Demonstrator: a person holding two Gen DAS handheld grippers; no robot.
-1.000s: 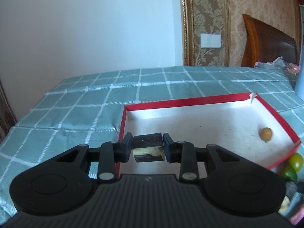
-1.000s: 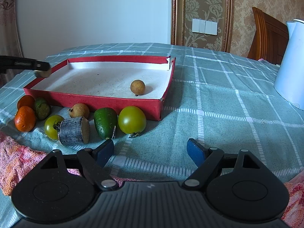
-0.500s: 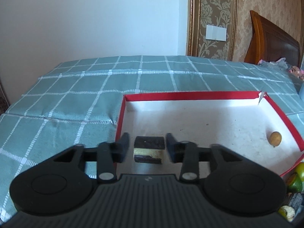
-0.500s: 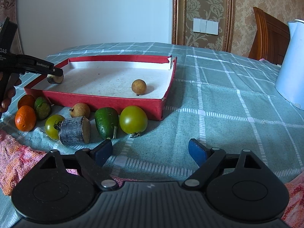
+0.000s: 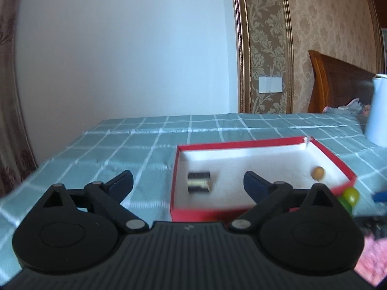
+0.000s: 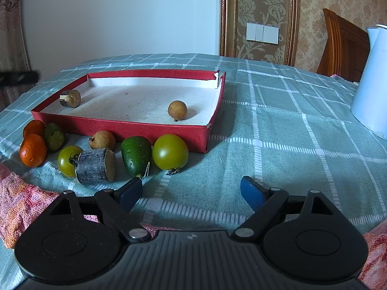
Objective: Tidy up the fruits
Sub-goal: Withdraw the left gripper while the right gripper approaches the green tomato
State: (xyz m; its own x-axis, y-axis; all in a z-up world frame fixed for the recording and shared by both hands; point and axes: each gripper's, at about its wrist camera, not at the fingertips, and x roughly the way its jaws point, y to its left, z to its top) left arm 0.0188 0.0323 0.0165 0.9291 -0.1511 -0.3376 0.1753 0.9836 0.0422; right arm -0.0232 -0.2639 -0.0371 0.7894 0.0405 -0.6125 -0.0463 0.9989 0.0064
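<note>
My left gripper (image 5: 186, 183) is opening, pulled back: the small sugarcane piece (image 5: 198, 182) now lies free near the red tray's (image 5: 241, 142) left wall. Right gripper (image 6: 191, 191) hangs spread, empty. 2 items in the tray.

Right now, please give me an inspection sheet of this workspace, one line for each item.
Surface: checked green tablecloth, wrinkled; pink towel on its near edge.
Job's things: red tray holds one dark cut piece and one brown round fruit. In front of the tray, on the cloth: two oranges, a rough green fruit, two green tomatoes, an avocado, a second brown fruit, a bigger cut piece.
Clutter: white kettle at the right.
Grippers: left gripper jaws opening, nothing between them; right gripper jaws open, empty.
Cables: nothing seen.
Surroundings: white wall, patterned wallpaper, wall switches, wooden headboard.
</note>
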